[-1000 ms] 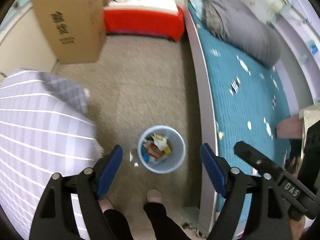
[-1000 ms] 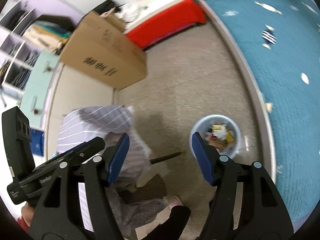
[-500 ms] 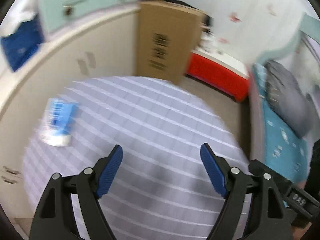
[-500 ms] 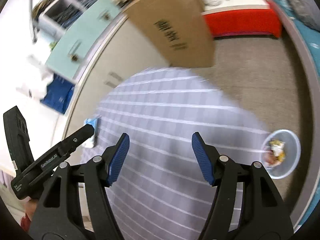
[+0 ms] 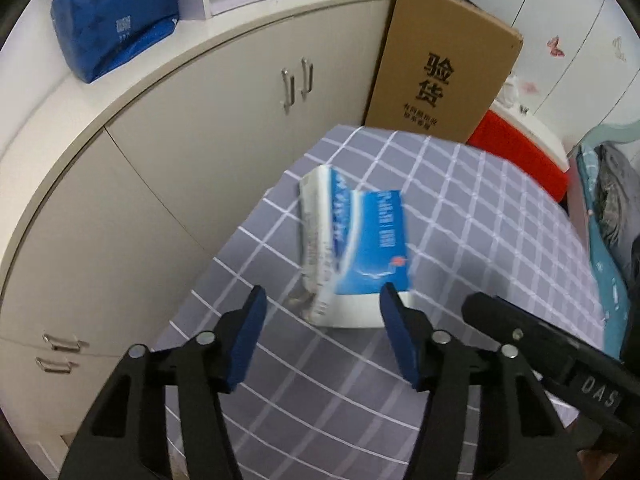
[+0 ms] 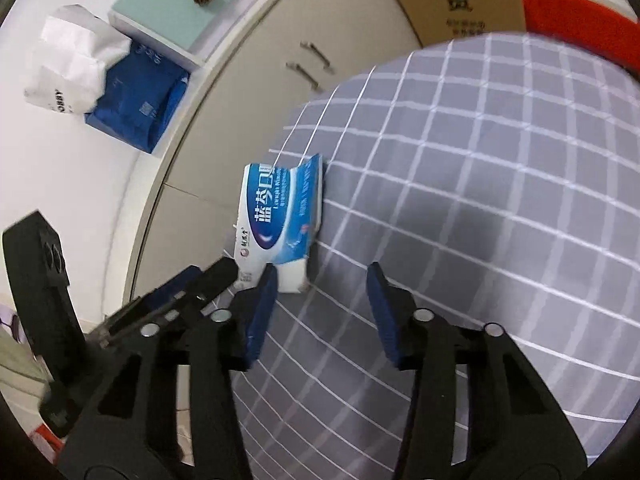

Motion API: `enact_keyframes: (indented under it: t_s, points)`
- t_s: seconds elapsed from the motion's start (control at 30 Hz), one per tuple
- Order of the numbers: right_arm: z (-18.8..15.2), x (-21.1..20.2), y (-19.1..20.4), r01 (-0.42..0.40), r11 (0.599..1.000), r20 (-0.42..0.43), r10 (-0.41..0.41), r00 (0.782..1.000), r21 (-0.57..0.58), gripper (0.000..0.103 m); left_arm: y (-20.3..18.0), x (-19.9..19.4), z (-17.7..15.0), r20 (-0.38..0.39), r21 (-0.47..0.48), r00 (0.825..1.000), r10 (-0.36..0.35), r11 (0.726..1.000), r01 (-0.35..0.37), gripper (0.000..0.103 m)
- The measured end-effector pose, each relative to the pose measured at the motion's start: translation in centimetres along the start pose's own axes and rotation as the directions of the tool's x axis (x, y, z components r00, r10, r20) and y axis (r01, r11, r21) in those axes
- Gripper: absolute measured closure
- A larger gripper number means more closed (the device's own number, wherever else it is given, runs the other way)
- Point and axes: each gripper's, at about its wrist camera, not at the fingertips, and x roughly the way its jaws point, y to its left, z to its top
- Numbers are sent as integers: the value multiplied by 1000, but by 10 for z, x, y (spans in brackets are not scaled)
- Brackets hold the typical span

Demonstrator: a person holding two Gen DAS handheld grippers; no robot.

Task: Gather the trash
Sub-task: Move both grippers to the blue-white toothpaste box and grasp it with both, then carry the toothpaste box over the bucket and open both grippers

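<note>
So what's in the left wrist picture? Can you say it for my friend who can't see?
A crumpled blue and white box lies on a grey checked cloth, just ahead of the left gripper, whose blue-padded jaws have just been closing with nothing between them yet. Behind are beige cupboards, a tall cardboard carton and a blue package.

1. Soft, even indoor light filled both views, without glare.
2. Motion blur smeared the blue-and-white carton [image 5: 356,248] in the left view.
3. Fisheye curvature bent the cabinet [image 5: 192,128]; corners were black.
</note>
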Motion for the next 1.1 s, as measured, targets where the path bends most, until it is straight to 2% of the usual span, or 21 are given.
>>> enact_keyframes:
  t_s: [0.13,0.23,0.3,0.33,0.4,0.47,0.67,0.87,1.0,1.1]
  points:
    - [5,26,4,4,1000,-30,-4,1000,23,64,8,20,1,-33,26,999,-19,999,20,61]
    - [8,40,4,26,999,-52,-25,998,19,66,8,33,1,-61,40,997,-44,998,47,73]
    - [8,47,4,9,1000,-68,-7,998,23,78,8,39,1,-75,46,995,-62,997,65,82]
    - [9,49,7,-2,1000,-75,3,997,14,87,7,41,0,-75,46,995,-71,996,74,85]
    - [9,49,13,-4,1000,-73,2,997,-29,92,4,38,1,-61,51,995,-84,995,87,89]
    - [9,42,18,-8,998,-52,4,999,-62,93,0,32,1,-44,60,995,-85,994,88,90]
    - [14,10,11,-30,997,-5,30,1000,-65,94,-22,5,0,3,78,994,-106,991,105,91]
    - [13,-51,-22,-36,999,79,38,996,-22,94,-83,-24,-5,34,135,989,-142,982,136,91]
    - [9,-104,-61,-29,1000,143,28,989,8,94,-152,-43,-16,48,206,983,-178,965,165,91]
    - [0,-156,-108,-11,999,194,3,981,41,94,-206,-53,-29,46,251,976,-213,948,196,91]
